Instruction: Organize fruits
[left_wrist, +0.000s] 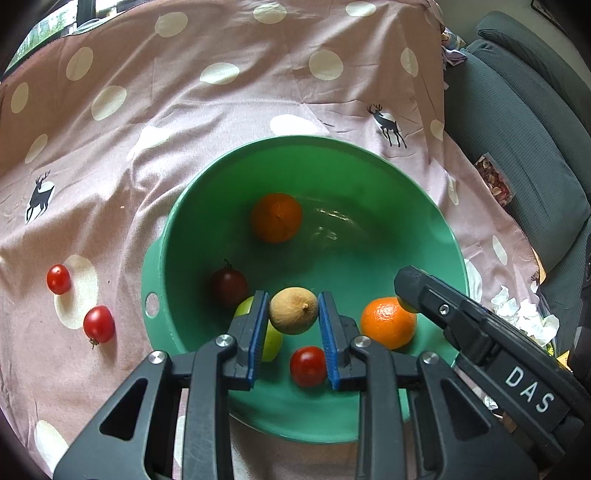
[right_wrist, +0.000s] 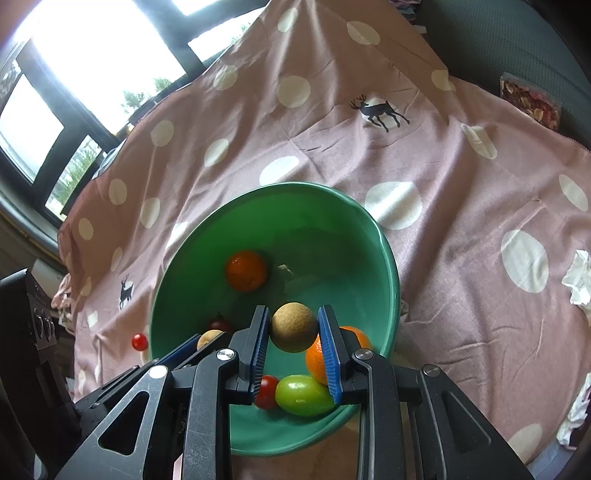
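Your left gripper (left_wrist: 293, 312) & right gripper (right_wrist: 291, 326) each clamp a brown fruit over the green bowl (left_wrist: 424, 206). Most fruit's already in; two tomatoes (left_wrist: 98, 324) left on the cloth (left_wrist: 221, 122).

From my left wrist camera, the green fruit (left_wrist: 273, 341) is mostly hidden behind my left gripper's (left_wrist: 293, 325) blue pad, and the right gripper (left_wrist: 443, 310) covers the bowl's (left_wrist: 424, 206) near right rim. On the right wrist camera, a blue pad cuts across the near orange (right_wrist: 316, 360), and the dark tomato (right_wrist: 220, 325) barely peeks over the left gripper (right_wrist: 195, 345), whose grip I cannot judge there.
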